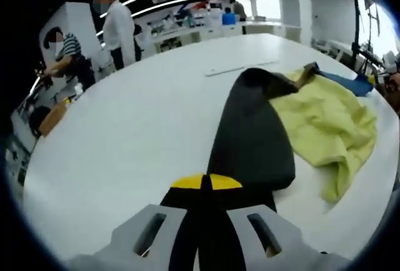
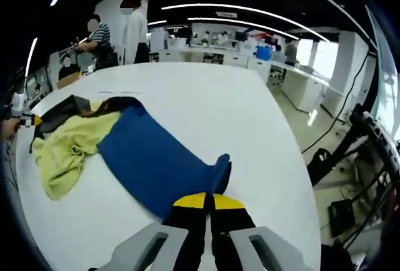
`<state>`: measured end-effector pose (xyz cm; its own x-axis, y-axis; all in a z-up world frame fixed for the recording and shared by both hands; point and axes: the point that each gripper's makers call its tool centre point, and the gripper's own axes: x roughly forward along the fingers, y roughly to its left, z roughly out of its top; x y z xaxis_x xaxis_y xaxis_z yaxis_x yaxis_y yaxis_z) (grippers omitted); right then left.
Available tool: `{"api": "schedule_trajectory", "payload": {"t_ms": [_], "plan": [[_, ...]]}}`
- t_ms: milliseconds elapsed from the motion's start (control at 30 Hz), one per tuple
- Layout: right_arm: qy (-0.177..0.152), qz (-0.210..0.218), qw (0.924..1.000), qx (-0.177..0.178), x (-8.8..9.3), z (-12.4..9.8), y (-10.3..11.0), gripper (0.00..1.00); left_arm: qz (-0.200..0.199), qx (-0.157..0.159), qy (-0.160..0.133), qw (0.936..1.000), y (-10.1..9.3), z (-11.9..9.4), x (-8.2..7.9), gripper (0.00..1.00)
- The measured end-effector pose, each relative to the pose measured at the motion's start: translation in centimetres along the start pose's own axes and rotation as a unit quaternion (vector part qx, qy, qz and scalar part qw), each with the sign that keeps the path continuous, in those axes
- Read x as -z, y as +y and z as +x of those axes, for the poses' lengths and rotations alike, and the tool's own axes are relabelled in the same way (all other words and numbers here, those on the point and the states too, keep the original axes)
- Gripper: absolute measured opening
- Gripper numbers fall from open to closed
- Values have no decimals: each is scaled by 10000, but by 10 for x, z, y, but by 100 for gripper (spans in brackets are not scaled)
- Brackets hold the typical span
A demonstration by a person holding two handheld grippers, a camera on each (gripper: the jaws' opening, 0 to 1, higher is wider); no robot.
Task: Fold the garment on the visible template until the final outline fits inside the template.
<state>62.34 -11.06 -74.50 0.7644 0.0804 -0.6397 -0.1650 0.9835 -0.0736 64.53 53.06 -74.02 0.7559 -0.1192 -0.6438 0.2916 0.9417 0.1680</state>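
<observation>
Both grippers [image 1: 207,182] [image 2: 209,201] closed — yellow garment [image 1: 328,121] on white table [image 1: 144,121]

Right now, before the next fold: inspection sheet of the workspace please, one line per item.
Surface: white table, large, mostly bare.
Job's things: yellow-green garment lies crumpled; black sleeve runs to the left gripper, blue sleeve to the right gripper. No template outline that I can make out.
Clutter: a flat white strip lies on the table beyond the garment.
Grippers: both shut, each pinching the end of its sleeve.
Cables: black cables and gear on the floor off the table edge.
Surroundings: open office, benches, people standing at the far end.
</observation>
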Motion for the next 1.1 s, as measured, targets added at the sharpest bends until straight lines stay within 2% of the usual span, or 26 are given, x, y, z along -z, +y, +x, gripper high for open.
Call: {"api": "schedule_trajectory", "payload": {"t_ms": [400,667,867,1000,1100], "plan": [[187,-173,9995,159,14,-3,-12,0,-3,-262,124,9996,25,4,6,0],[321,-157,9987,353,24,-6,-31,0,69,-350,161,9992,36,3,5,0],[429,-217,9979,424,31,-8,-37,0,64,-405,203,9990,41,3,6,0],[484,-161,9977,455,35,-9,-41,0,343,-468,399,9975,44,5,11,0],[497,-167,9975,467,37,-9,-41,0,354,-480,411,9974,41,4,9,0]]}}
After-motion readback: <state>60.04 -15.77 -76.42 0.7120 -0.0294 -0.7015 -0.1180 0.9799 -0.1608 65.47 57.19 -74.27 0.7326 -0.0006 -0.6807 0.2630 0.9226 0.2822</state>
